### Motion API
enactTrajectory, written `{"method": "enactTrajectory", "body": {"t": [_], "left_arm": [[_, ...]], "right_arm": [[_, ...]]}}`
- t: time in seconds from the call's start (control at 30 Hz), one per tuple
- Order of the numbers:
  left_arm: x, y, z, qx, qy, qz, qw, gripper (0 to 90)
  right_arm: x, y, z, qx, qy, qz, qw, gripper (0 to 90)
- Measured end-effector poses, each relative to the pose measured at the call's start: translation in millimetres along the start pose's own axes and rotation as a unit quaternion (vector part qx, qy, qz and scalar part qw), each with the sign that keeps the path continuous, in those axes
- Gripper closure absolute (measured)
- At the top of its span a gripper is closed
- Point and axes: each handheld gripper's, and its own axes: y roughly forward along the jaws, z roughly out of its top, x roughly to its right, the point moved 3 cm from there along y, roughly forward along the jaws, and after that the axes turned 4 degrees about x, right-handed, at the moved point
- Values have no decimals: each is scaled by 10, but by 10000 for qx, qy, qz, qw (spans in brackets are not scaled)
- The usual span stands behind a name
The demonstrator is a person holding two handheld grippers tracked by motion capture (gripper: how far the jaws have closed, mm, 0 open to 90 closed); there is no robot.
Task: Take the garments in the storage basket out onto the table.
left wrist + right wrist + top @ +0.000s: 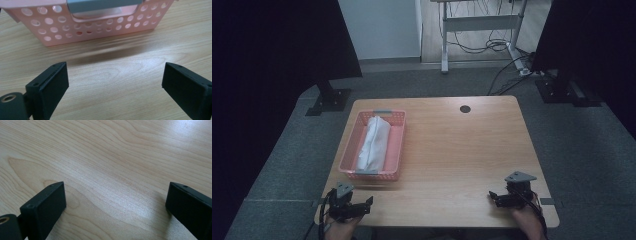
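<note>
- My left gripper [362,205] sat at the near left corner of the table [452,150], jaws spread wide with nothing between them.
- In the left gripper view the pink basket [95,27] stood close ahead; its perforated near wall and grey handle [102,5] faced me, apart from the jaws.
- From the high view, the basket rested on the left half of the table, and a white folded cloth [374,142] lay lengthwise inside it, well within the walls.
- My right gripper [498,197] rested near the front right edge, jaws likewise spread and empty, with bare wood in front of it in its own view.
- I judged the cloth already stowed and both claws clear of it; what remained, if anything, looked like handling the basket itself, which neither gripper had touched at that point.
- I saw nothing else loose on the table except a dark round grommet [465,108] near the far edge.
</note>
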Motion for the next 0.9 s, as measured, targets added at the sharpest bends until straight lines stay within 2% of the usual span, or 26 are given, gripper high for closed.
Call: {"method": "enactTrajectory", "body": {"t": [0.17,0.27,0.53,0.9], "left_arm": [[4,-34,72,62,-96,-64,9999,66],[8,-52,128,90,-102,-20,9999,66],[30,-103,306,150,-43,-22,9999,62],[39,-90,519,166,81,0,9998,59]], "right_arm": [[-1,0,0,1,-2,3,10000,28],[0,0,0,0,-3,4,10000,27],[-1,0,0,0,-5,6,10000,27],[-2,0,0,-2,-9,14,10000,27]]}}
